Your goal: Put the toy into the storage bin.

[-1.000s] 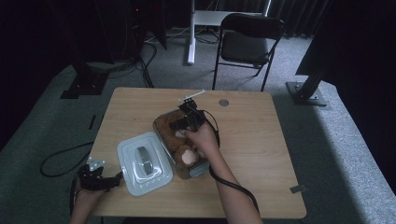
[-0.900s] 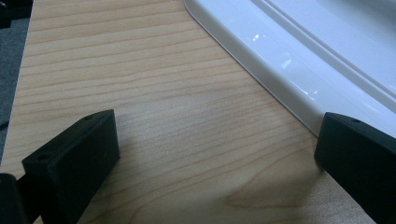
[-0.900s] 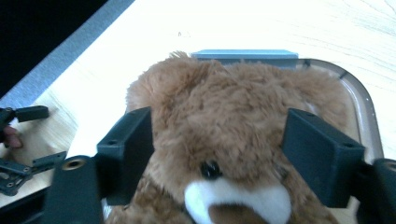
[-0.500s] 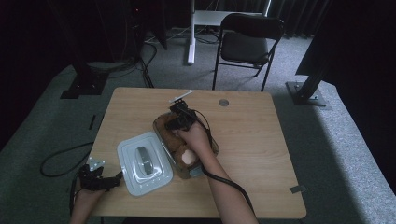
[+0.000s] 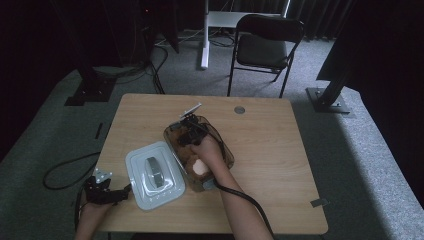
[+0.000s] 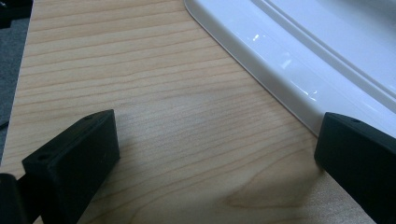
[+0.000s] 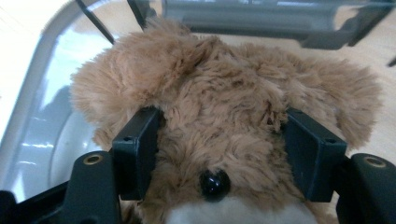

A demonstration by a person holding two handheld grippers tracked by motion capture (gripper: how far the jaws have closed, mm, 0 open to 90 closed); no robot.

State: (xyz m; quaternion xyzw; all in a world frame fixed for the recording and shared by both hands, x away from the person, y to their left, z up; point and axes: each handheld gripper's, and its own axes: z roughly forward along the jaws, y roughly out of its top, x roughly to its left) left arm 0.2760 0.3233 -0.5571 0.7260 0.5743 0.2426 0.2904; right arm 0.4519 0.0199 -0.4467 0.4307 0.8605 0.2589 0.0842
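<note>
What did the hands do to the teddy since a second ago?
The right gripper came down into the box, its jaws closing around the teddy's head, pads now at the fur. The left gripper stayed by the lid, open, and the lid didn't move.

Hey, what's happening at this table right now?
A person works with a claw in each hand. The right claw is down in a clear plastic box, its jaws closing around the head of a brown teddy bear that lies inside. The box's white lid lies on the wooden table beside it. The left claw rests open at the table's near left corner, by the lid's edge.
</note>
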